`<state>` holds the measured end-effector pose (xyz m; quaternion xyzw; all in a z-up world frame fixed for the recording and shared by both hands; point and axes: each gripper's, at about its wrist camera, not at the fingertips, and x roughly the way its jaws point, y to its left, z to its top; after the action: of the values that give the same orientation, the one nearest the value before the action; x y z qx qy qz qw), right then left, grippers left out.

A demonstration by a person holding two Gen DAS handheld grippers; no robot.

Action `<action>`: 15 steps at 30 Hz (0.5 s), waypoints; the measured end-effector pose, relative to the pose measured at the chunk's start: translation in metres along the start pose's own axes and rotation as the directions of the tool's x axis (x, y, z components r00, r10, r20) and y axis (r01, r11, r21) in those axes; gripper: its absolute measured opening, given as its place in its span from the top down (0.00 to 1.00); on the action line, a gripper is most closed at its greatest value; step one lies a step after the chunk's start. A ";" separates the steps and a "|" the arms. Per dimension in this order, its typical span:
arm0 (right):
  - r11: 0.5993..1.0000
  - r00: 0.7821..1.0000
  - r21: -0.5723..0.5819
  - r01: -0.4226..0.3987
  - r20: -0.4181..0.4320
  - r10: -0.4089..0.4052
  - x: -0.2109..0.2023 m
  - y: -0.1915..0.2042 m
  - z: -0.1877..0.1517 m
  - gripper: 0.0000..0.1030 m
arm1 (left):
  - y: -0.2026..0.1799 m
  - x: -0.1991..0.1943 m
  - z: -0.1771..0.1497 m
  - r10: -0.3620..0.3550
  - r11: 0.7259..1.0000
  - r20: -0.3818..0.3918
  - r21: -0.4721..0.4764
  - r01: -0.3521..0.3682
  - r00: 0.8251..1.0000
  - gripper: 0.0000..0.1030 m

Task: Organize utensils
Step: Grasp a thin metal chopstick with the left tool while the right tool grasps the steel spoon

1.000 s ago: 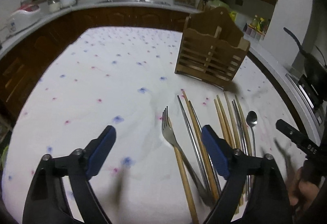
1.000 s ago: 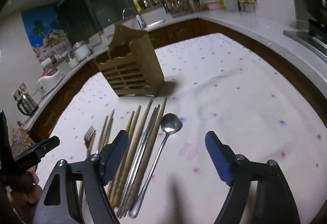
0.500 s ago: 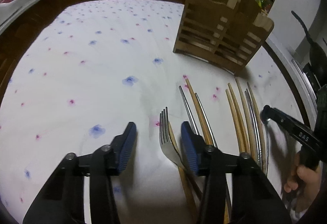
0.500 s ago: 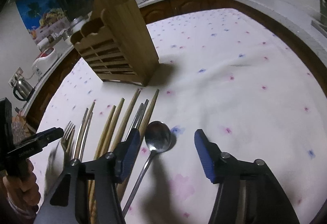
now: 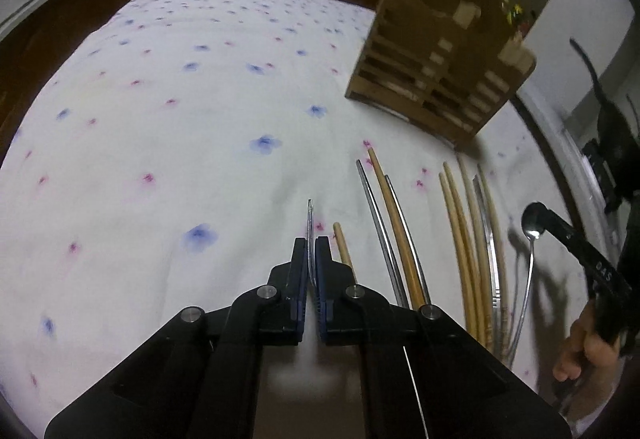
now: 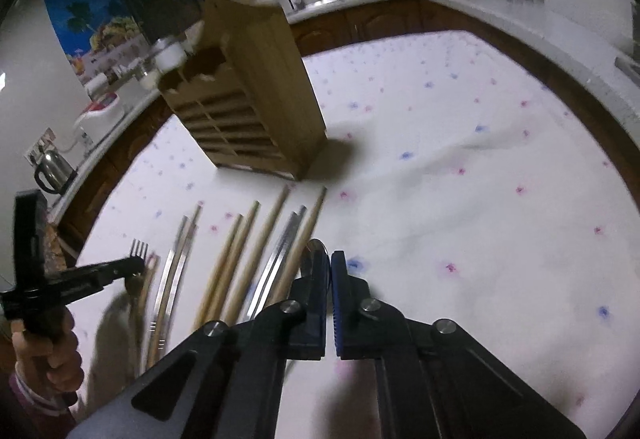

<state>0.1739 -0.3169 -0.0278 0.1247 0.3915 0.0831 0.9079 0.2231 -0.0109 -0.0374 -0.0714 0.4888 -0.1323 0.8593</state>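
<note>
Fork and spoon are each pinched by a pair of jaws, both low in their wrist views. In the left wrist view, lower centre, the black left gripper with blue pads (image 5: 311, 245) has its jaws drawn narrow on the thin silver metal fork (image 5: 310, 223), seen edge-on with its tines poking out above the pads. Just right of it a pale wooden chopstick (image 5: 343, 247) lies on the white tabletop cloth dotted with blue and pink flowers (image 5: 160, 143). Further right runs a row of wooden and steel chopsticks (image 5: 460, 239), tips toward the slatted wooden utensil holder (image 5: 440, 79) at upper right, which stands on the cloth apart from them. At the far right edge, the small silver metal spoon (image 5: 531, 229) sits at the tip of the other gripper.

In the right wrist view, the left gripper enters at lower left with the fork tines beside its tip. Chopsticks fan across the lower middle, below the holder at upper centre. Right of them, the black right gripper with blue pads (image 6: 330, 259) has its jaws closed narrow on the spoon, whose bowl peeks out at the left pad.
</note>
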 end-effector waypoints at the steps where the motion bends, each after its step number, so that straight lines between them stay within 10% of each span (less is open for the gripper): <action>1: 1.000 1.000 -0.001 0.001 0.018 -0.001 -0.008 0.002 0.000 0.98 | 0.002 -0.007 -0.002 -0.007 1.000 0.014 -0.011 0.008 1.000 0.97; 15: 0.994 0.952 -0.074 0.085 0.301 -0.059 -0.103 0.033 0.010 0.98 | 0.000 -0.091 -0.010 -0.018 0.999 0.219 -0.043 0.028 0.976 0.98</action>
<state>0.1094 -0.3121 0.0595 0.0822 0.2502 0.0471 0.9636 0.1702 0.0161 0.0326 -0.1107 0.3935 -0.1223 0.9044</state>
